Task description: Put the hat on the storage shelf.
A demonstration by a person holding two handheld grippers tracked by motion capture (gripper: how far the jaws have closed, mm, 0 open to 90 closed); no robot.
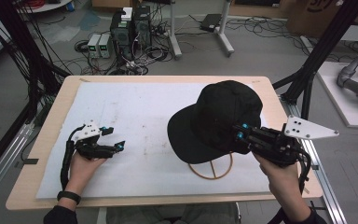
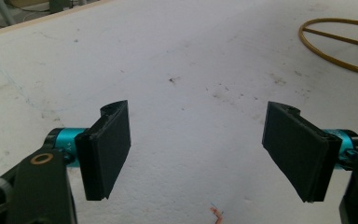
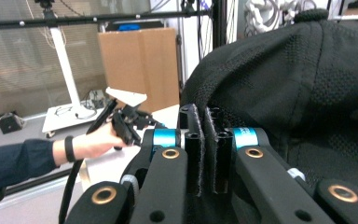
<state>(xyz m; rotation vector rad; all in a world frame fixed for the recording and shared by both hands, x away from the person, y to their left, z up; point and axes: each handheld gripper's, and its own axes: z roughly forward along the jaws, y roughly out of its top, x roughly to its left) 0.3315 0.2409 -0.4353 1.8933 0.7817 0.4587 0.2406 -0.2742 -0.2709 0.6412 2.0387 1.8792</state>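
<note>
Cap (image 1: 219, 119), black, sits on a wire stand (image 1: 212, 170) at 3 o'clock on the mat (image 1: 135, 112). R gripper (image 1: 240, 131) pinches its edge, jaws pressed together. L gripper (image 1: 113, 137) at 9 o'clock, jaws spread, holding nothing.

Wooden table (image 1: 51, 122), stained white mat (image 1: 140, 112) over it, gold wire stand (image 1: 212, 170) on mat

Computer towers (image 1: 131, 28), tangled cables (image 1: 140, 58), perhaps a cardboard box (image 3: 137, 65) beyond the table.
</note>
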